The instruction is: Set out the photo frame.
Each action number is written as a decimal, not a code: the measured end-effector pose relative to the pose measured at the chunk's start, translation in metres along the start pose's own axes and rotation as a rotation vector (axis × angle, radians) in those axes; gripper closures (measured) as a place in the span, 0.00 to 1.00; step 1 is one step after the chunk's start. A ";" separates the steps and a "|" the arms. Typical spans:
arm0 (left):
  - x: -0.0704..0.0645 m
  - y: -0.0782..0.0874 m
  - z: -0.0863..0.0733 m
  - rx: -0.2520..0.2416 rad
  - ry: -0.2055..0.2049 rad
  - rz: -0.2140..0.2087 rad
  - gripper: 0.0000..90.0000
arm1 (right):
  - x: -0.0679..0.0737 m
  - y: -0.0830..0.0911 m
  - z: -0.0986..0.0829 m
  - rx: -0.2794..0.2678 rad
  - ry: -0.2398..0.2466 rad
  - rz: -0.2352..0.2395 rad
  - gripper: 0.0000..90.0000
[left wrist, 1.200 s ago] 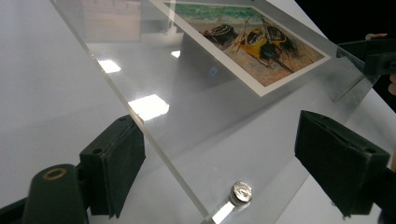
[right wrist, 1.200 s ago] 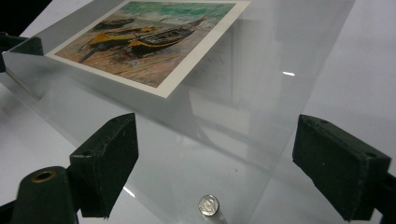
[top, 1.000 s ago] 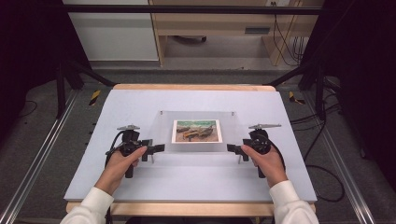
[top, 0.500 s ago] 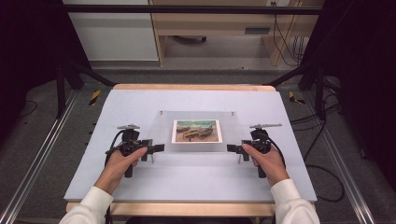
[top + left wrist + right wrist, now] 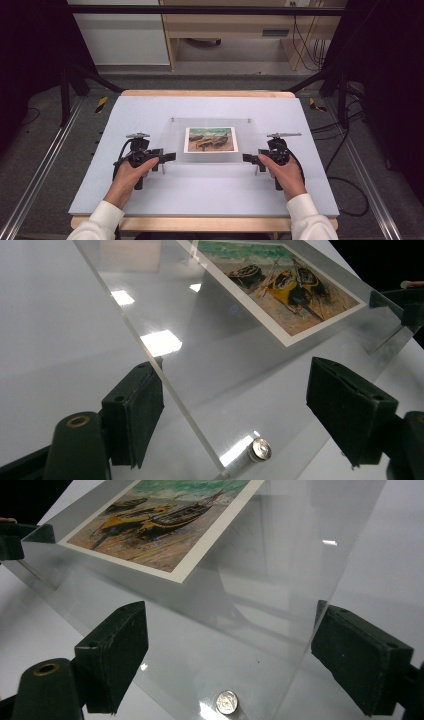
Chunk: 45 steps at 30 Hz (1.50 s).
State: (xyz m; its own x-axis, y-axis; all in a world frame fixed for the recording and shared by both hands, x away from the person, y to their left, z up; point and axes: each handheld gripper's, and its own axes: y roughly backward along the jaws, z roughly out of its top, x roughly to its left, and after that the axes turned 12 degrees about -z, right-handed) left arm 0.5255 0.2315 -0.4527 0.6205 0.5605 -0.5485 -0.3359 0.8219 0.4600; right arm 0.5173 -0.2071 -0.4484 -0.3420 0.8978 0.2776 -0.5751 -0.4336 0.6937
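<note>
Flanking acrylic frame point(image 5: 210, 142), both grippers open

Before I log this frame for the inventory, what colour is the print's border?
White, a plain margin around the boat print; clearest in the left gripper view.

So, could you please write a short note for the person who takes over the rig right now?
Left gripper: open, jaws on both sides of the left edge of the clear frame, not closed on it.
Right gripper: open, jaws on both sides of the frame's right edge.
The frame holds a picture of boats and stands on short metal pegs in the middle of the white table.
Done: both grippers are in position at the edges.
Left: probably close both and lift together, keeping it level.
</note>
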 end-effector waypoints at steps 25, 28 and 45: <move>-0.015 0.001 -0.005 -0.095 -0.130 0.110 0.37 | 0.010 0.005 -0.001 -0.153 0.110 -0.126 0.25; -0.021 0.002 -0.008 -0.092 -0.152 0.131 0.39 | 0.012 0.009 -0.007 -0.176 0.131 -0.139 0.28; -0.034 0.013 -0.021 -0.090 -0.181 0.164 0.51 | 0.019 0.026 -0.029 -0.214 0.184 -0.182 0.42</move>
State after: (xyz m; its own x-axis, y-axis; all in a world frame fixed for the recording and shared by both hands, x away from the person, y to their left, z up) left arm 0.4851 0.2258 -0.4426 0.6668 0.6663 -0.3339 -0.4990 0.7319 0.4640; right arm 0.4743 -0.2038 -0.4443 -0.3371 0.9412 0.0237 -0.7756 -0.2919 0.5597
